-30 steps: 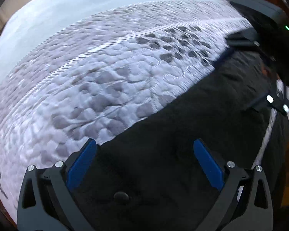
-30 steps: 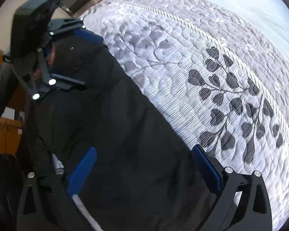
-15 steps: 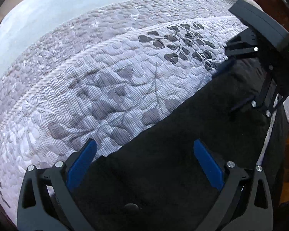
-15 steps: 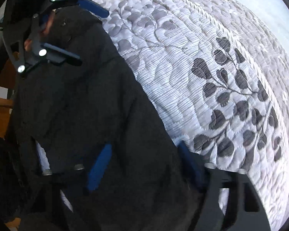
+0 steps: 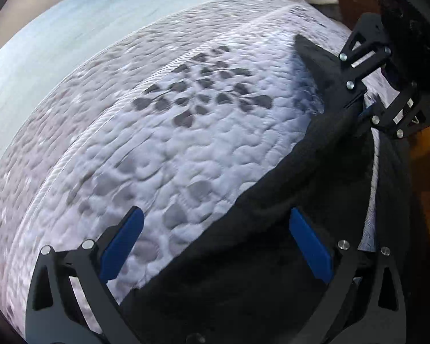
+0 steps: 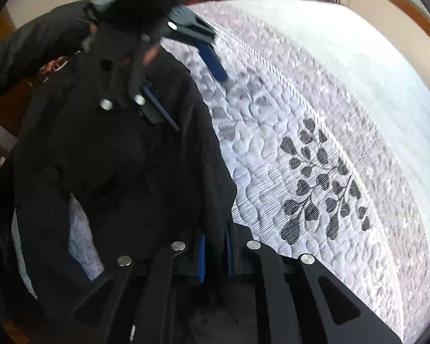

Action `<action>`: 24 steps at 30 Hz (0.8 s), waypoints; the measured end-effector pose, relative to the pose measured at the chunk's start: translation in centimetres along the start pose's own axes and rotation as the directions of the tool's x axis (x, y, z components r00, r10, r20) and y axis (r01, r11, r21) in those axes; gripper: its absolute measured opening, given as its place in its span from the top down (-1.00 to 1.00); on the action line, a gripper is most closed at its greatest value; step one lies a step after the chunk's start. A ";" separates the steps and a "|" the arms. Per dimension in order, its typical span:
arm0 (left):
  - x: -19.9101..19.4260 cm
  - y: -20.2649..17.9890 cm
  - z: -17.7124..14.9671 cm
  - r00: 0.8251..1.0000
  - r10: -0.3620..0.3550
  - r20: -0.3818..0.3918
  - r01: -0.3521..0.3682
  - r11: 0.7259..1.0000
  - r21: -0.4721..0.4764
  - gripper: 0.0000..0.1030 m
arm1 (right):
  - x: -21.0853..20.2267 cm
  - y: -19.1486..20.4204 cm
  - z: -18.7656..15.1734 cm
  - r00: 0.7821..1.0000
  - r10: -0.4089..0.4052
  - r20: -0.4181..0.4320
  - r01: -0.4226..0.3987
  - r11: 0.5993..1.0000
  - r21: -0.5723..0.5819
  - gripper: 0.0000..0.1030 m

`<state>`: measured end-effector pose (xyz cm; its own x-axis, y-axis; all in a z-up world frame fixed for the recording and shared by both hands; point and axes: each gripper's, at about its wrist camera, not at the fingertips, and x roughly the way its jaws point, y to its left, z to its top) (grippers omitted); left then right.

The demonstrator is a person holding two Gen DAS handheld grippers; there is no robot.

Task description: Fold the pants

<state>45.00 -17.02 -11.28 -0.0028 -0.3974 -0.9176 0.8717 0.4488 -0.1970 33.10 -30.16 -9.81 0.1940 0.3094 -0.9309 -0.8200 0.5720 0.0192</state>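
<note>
- On the bed: quilted mattress (image 5: 186,149), pale, stitched in a pebbled pattern, with a dark leaf motif (image 6: 321,189) woven into its top.
- Pants (image 5: 272,246): black, lying along the mattress edge. In the left wrist view the cloth fills the lower right and rises in a ridge toward the upper right. In the right wrist view (image 6: 114,166) it covers the left half of the frame.
- Left hand-held gripper (image 5: 215,243): released, blue pads spread wide. One finger stands over bare mattress, the other over the black cloth, with the pants' edge running between them. Nothing is caught between the pads.
- The same gripper in the right wrist view (image 6: 195,77): at the far end of the pants, upper left, blurred. Its fingers are apart, one over the mattress, one over the cloth.
- Right hand-held gripper (image 6: 215,255): clenched on a fold of the pants. The blue pads show as narrow strips on either side of the pinched cloth.
- The same gripper in the left wrist view (image 5: 358,111): upper right, with the cloth drawn up to its fingers in a peak, apparently lifted off the mattress there.
- Wooden bed frame (image 5: 424,172): brown, beyond the pants on the right.
</note>
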 end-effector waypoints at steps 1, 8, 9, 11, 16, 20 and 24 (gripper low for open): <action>0.0 -0.1 0.0 1.000 -0.029 -0.002 0.029 1.000 0.002 -0.95 | -0.1 -0.2 0.3 1.000 -0.006 0.004 0.006 1.000 -0.001 0.80; 1.9 -1.4 -0.2 0.989 -0.118 -0.092 0.119 0.993 0.004 -0.89 | -2.3 0.1 -0.4 0.997 -0.035 0.075 0.032 0.998 0.047 0.80; 2.1 -1.7 -0.5 0.987 -0.116 -0.112 0.118 0.993 0.009 -0.72 | -2.5 0.2 -0.6 0.995 -0.044 0.090 0.040 0.998 0.052 0.80; 2.1 -2.0 -0.9 0.989 -0.089 -0.122 0.091 0.996 0.016 -0.35 | -3.2 0.3 -1.2 0.993 -0.048 0.106 0.042 0.997 0.066 0.80; -0.3 -2.7 -1.9 0.992 -0.089 -0.088 0.086 0.996 -0.035 0.48 | -3.8 1.5 -1.7 0.985 -0.094 0.146 0.080 0.992 0.098 0.80; -2.9 -5.4 -2.8 0.999 -0.002 -0.042 0.000 0.999 -0.035 0.75 | -5.7 3.1 -1.7 0.972 -0.146 0.183 0.126 0.985 0.119 0.79; -6.3 -9.3 -4.4 0.995 0.093 0.026 -0.092 0.995 -0.039 0.81 | -8.6 6.0 -3.3 0.949 -0.197 0.247 0.167 0.976 0.140 0.79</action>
<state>34.81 -15.16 -5.19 0.0912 -0.3748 -0.9226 0.8485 0.5142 -0.1251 24.71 -31.88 -2.89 0.4787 0.3682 -0.7971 -0.6929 0.7160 -0.0854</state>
